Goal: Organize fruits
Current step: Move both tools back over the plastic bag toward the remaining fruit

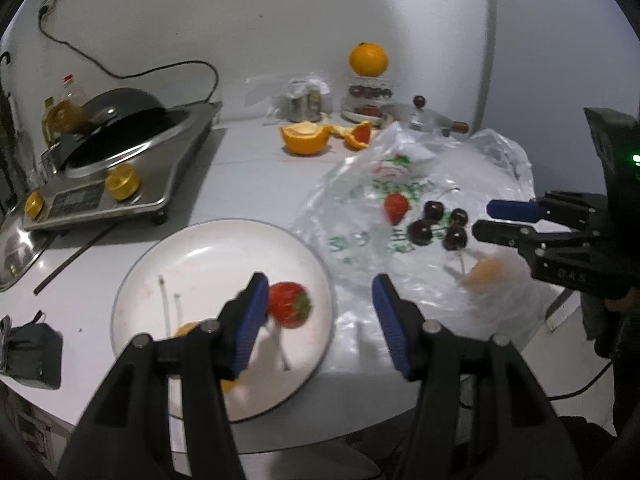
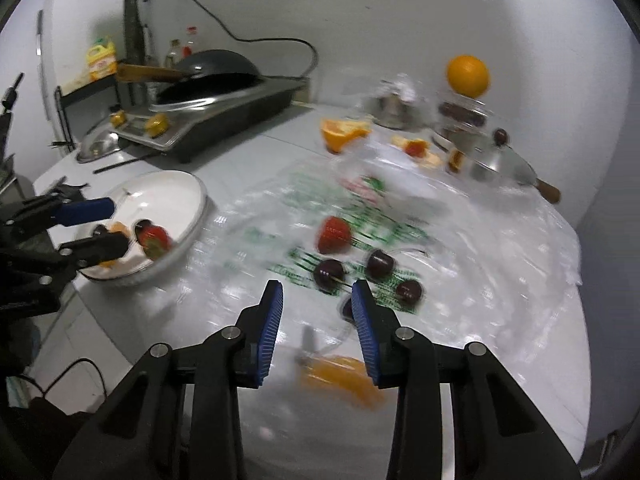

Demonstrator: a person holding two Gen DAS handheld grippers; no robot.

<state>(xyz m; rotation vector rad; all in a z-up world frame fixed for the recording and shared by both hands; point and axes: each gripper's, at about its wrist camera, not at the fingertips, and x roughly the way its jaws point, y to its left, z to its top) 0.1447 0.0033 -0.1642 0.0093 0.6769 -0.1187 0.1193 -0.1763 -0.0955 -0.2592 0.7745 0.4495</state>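
Observation:
A white plate [image 1: 224,256] holds a red strawberry [image 1: 289,304], an orange piece and a few stems. My left gripper [image 1: 320,308] hovers open over the plate's right rim, its left pad beside that strawberry. On a clear plastic bag [image 1: 360,264] lie a second strawberry [image 1: 396,207] and several dark cherries [image 1: 422,232]. My right gripper [image 2: 318,292] is open just short of the cherries [image 2: 329,274], one cherry partly hidden behind its right finger. A blurred orange slice [image 2: 344,376] lies on the bag under it. The strawberry [image 2: 334,234] sits further off.
An induction cooker [image 1: 120,184] with a wok stands at the back left. Cut orange halves [image 1: 306,140], a whole orange [image 1: 368,59] on a jar and a lidded pot [image 1: 416,116] line the back. A dark stick [image 1: 72,260] lies left of the plate.

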